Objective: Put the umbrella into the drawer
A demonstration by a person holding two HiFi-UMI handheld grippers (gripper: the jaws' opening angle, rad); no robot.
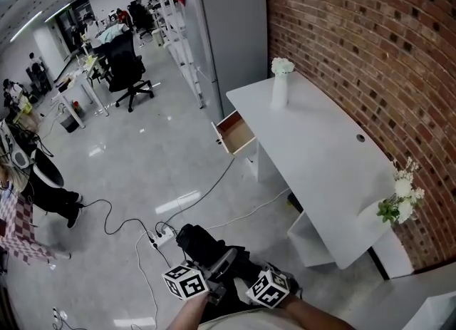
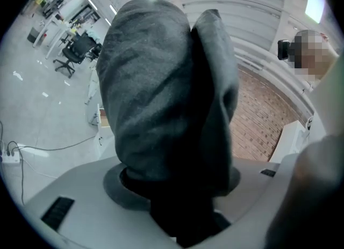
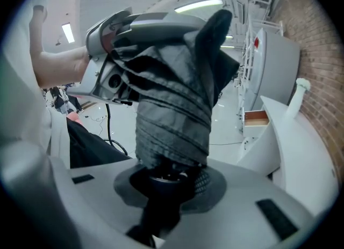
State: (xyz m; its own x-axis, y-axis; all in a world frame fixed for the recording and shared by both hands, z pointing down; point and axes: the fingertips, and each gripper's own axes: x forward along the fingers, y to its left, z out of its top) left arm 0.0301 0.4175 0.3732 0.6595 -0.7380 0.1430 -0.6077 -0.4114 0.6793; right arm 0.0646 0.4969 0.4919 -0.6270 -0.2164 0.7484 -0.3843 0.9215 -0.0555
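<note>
Folded black umbrella point(image 1: 203, 244) is held low, close to the body, over glossy grey floor point(image 1: 142, 172) and well apart from the open drawer point(image 1: 235, 132). Left gripper point(image 2: 174, 205) is clamped on the fabric bundle. Right gripper point(image 3: 164, 189) is clamped on the umbrella's round end. White desk point(image 1: 320, 150) with a vase point(image 1: 279, 86) is set against a brick wall point(image 1: 370, 36). Only the right gripper view shows the left gripper on the canopy.
</note>
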